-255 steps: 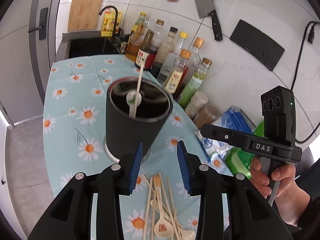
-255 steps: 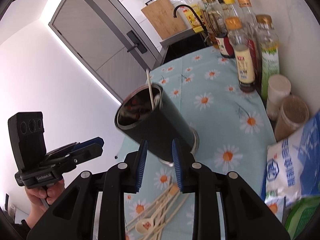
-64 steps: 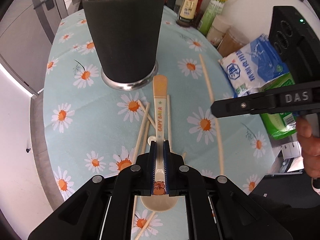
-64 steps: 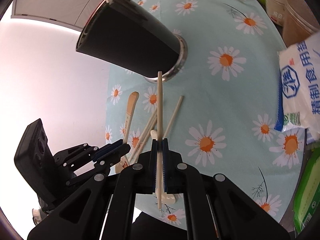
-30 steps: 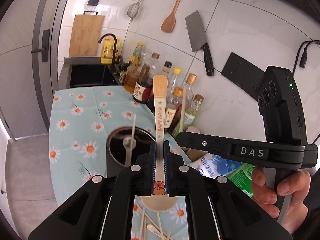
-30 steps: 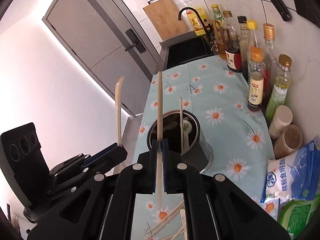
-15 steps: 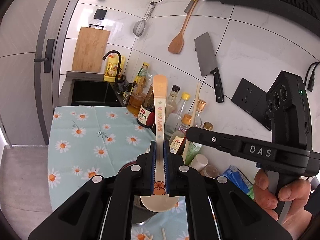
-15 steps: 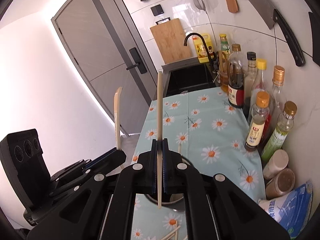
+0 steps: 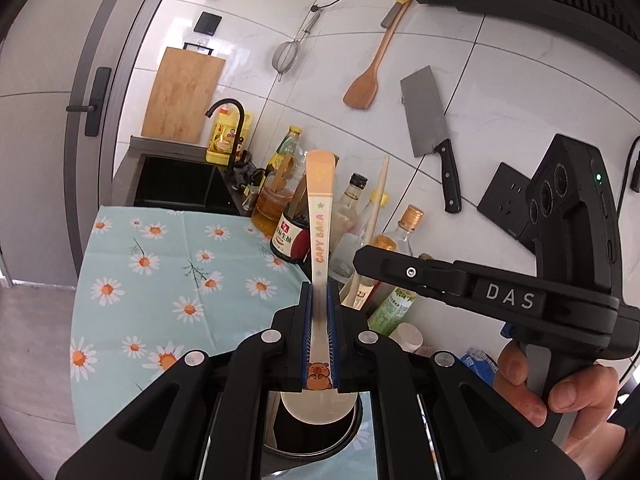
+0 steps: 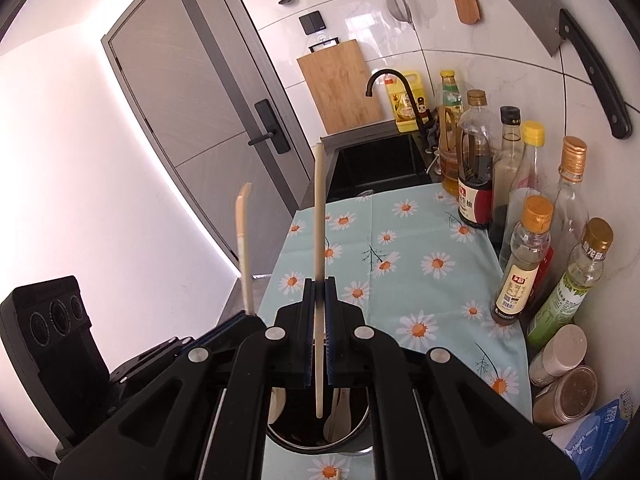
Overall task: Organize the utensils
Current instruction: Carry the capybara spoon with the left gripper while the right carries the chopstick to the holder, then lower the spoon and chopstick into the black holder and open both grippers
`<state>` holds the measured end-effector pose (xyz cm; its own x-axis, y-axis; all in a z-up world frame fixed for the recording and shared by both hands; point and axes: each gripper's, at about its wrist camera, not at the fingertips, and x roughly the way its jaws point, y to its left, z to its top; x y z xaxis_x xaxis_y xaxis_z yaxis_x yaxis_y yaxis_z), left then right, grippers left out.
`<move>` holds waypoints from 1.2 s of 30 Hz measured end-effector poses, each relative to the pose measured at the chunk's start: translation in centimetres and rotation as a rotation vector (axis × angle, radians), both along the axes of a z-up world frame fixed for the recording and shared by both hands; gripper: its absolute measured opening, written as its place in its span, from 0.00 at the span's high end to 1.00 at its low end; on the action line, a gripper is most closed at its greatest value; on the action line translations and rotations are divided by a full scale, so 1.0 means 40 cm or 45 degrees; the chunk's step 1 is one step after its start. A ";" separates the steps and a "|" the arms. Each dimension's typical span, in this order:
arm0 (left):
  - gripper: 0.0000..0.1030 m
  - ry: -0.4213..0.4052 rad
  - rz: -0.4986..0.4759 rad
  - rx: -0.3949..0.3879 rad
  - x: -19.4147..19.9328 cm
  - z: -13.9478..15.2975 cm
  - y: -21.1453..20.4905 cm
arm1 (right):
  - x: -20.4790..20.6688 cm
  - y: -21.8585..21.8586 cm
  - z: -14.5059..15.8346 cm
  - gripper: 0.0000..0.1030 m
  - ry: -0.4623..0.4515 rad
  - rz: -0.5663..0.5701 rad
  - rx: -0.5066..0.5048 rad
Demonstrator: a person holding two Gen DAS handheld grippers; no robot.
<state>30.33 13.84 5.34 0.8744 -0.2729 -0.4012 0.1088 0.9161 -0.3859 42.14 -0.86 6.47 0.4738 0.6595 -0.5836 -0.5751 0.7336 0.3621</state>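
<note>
- Spoon (image 9: 319, 240), cream with an orange-tipped handle and a printed animal, stands upright in the left gripper (image 9: 319, 300); the blue jaws are nearly together, clamped on its stem.
- Its bowl hangs just over the mouth of the black holder (image 9: 316, 440), which sits on the bench directly below the left gripper.
- Chopstick (image 10: 319, 280), pale wood, stands upright in the right gripper (image 10: 319, 292), whose jaws are pinched tight on it about midway along.
- Its lower tip hangs over the holder's open mouth (image 10: 352, 436); whether it reaches below the rim I cannot tell. Pale utensils already stand inside.
- From the left wrist view the right gripper (image 9: 360, 258) reaches in from the right, with a hand (image 9: 556, 384) on its grip at the near right.
- From the right wrist view the spoon (image 10: 244, 240) shows edge-on to the left of the chopstick, the two side by side and apart.
- Bench (image 10: 412, 240) carries a light blue daisy cloth; a row of bottles (image 10: 520, 264) lines its right side by the wall.
- Black sink (image 10: 380, 168) with a black tap lies at the far end, a wooden board (image 10: 340, 84) leaning behind it.
- Cleaver (image 9: 430, 128) and a wooden spatula (image 9: 366, 84) hang on the tiled wall.
</note>
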 end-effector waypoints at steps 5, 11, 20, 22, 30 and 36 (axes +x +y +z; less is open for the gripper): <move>0.94 0.076 0.012 -0.026 0.021 -0.041 0.008 | 0.015 0.000 -0.035 0.94 0.058 0.008 -0.012; 0.92 0.138 0.043 -0.016 0.018 -0.063 0.016 | 0.019 -0.011 -0.056 0.82 0.109 0.009 -0.007; 0.80 0.122 0.078 -0.001 -0.025 -0.041 0.023 | -0.014 -0.033 -0.040 0.80 0.095 -0.003 0.010; 0.80 0.119 0.081 0.001 -0.036 -0.036 0.023 | -0.021 -0.036 -0.034 0.80 0.093 -0.002 0.010; 0.79 0.116 0.093 0.030 -0.098 -0.019 0.025 | -0.079 -0.059 -0.005 0.80 0.066 0.010 -0.007; 0.76 0.135 0.096 0.110 -0.158 -0.019 0.018 | -0.121 -0.092 -0.011 0.80 0.085 -0.007 -0.031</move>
<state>24.02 14.55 4.57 0.8425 -0.1681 -0.5118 0.0009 0.9505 -0.3106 37.32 -4.54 6.03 0.4368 0.6423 -0.6297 -0.5463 0.7456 0.3816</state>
